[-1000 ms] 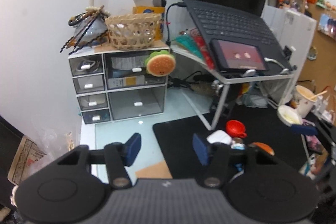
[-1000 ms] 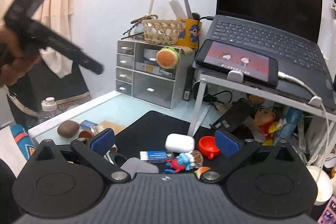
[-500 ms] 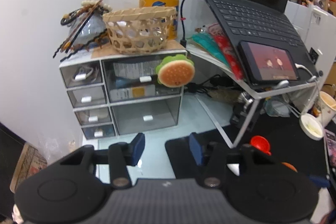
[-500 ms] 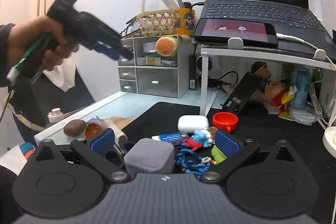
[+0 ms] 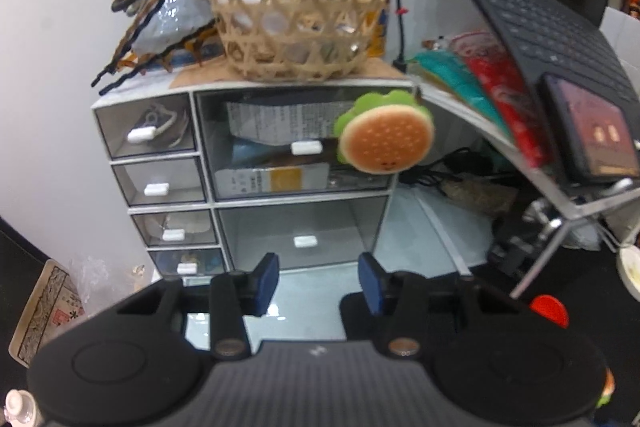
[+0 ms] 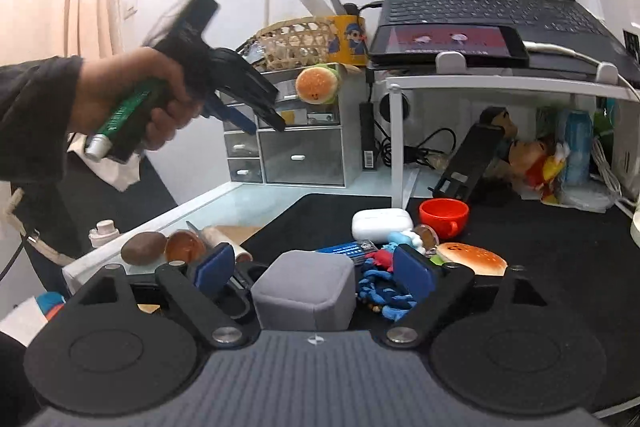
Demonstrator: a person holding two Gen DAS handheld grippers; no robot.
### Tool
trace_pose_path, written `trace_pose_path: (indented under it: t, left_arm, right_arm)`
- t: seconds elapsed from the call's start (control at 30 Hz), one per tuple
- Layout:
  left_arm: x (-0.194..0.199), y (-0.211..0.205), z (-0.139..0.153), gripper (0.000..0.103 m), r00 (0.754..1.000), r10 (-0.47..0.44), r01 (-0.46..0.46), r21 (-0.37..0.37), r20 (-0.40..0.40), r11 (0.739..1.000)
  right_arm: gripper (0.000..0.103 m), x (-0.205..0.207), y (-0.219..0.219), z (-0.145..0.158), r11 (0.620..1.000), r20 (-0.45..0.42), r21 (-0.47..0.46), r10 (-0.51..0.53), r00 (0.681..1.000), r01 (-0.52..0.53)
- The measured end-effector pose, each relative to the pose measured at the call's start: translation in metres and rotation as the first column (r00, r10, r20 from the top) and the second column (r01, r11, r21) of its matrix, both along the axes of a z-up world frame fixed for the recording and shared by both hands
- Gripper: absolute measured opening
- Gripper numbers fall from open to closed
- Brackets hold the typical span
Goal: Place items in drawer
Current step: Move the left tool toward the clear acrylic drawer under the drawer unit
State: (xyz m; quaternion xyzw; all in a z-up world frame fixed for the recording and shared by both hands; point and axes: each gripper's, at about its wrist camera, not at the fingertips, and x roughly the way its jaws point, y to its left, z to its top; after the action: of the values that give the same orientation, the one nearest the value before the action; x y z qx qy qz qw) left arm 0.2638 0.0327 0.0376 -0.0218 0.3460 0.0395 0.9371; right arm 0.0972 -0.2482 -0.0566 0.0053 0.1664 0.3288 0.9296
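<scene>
Drawer unit (image 5: 248, 163): six drawers, four small at left, two large at right, all closed. Left gripper (image 5: 318, 281) before lower large drawer (image 5: 300, 231), jaws parted wide, empty. Right gripper (image 6: 314, 267) well short of unit, jaws wide, straddling one grey box (image 6: 306, 289) without contact. One burger toy (image 5: 384, 139) on unit front.
</scene>
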Motion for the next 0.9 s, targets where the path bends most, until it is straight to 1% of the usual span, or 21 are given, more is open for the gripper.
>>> trace_pose_path:
  t: [0.07, 0.1, 0.13, 0.2, 0.33, 0.43, 0.57, 0.8, 0.9]
  left_arm:
    - [0.005, 0.003, -0.005, 0.047, 1.000, 0.008, -0.008, 0.002, -0.005, 1.000]
    - [0.008, 0.004, -0.006, 0.047, 1.000, 0.011, -0.011, 0.007, -0.007, 1.000]
    - [0.010, 0.005, -0.007, 0.045, 1.000, 0.015, -0.015, 0.007, -0.007, 1.000]
    - [0.014, 0.009, -0.009, 0.041, 1.000, 0.022, -0.022, -0.003, -0.008, 1.000]
    - [0.027, 0.011, -0.010, 0.034, 1.000, 0.021, -0.021, 0.007, -0.016, 1.000]
    - [0.035, 0.008, -0.010, 0.034, 1.000, 0.011, -0.011, 0.018, -0.013, 1.000]
    - [0.046, 0.004, -0.015, 0.034, 0.999, 0.007, -0.007, 0.000, -0.032, 1.000]
    - [0.057, -0.001, -0.030, 0.034, 0.998, 0.033, -0.033, 0.014, -0.052, 0.999]
    - [0.062, 0.000, -0.035, 0.028, 0.997, 0.049, -0.048, 0.012, -0.056, 0.999]
  right_arm:
    - [0.088, 0.000, 0.001, -0.004, 1.000, -0.001, 0.003, -0.015, 1.000, 0.015]
    - [0.083, 0.000, 0.002, -0.006, 1.000, -0.001, 0.004, -0.023, 1.000, 0.023]
    - [0.080, 0.000, 0.003, -0.008, 1.000, -0.002, 0.005, -0.031, 1.000, 0.031]
    - [0.079, 0.000, 0.004, -0.012, 0.999, -0.003, 0.008, -0.046, 0.999, 0.046]
    - [0.079, 0.002, 0.003, -0.015, 0.999, -0.005, 0.016, -0.037, 0.999, 0.037]
    - [0.079, 0.003, 0.003, -0.016, 0.999, -0.007, 0.019, -0.029, 1.000, 0.029]
    - [0.079, 0.005, 0.003, -0.009, 1.000, -0.006, 0.017, -0.022, 1.000, 0.022]
    - [0.079, 0.004, -0.005, -0.003, 0.998, -0.010, 0.065, 0.004, 1.000, -0.004]
    - [0.079, 0.006, -0.011, -0.003, 0.997, -0.013, 0.081, -0.005, 1.000, 0.006]
